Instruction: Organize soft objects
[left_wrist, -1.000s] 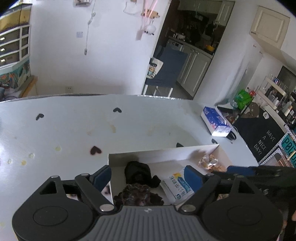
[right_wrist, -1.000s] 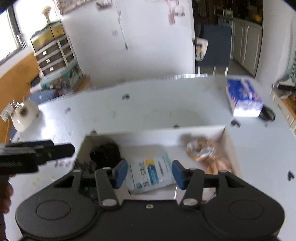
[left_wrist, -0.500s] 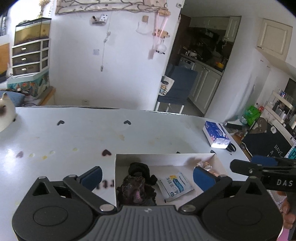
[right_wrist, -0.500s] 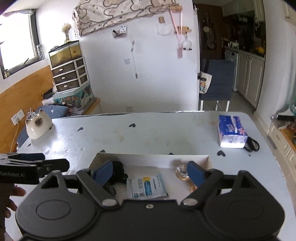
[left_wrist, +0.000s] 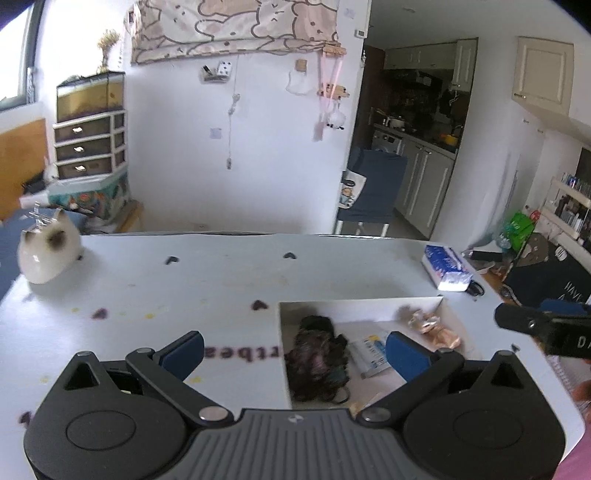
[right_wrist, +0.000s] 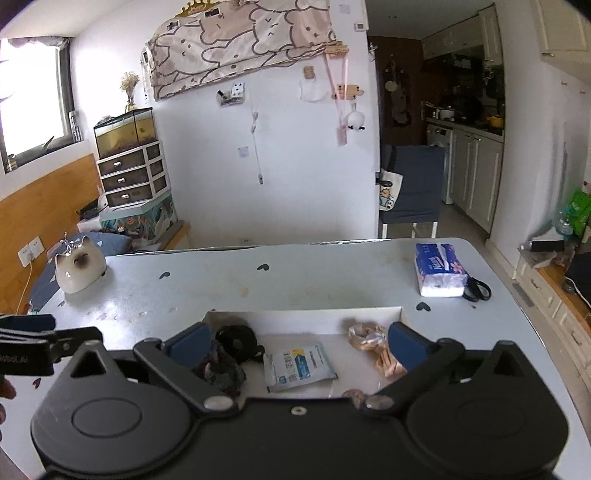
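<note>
The white table (right_wrist: 295, 280) carries a shallow box (right_wrist: 306, 315) already holding a dark scrunchie bundle (left_wrist: 317, 356), a blue-and-white packet (right_wrist: 299, 365) and a peach scrunchie (right_wrist: 373, 338). No soft item seems left outside, so the sorting looks nearly finished. Both the left gripper (left_wrist: 293, 350) and right gripper (right_wrist: 295, 343) gape wide, empty. Compared with a second ago, both have lifted back from the box.
</note>
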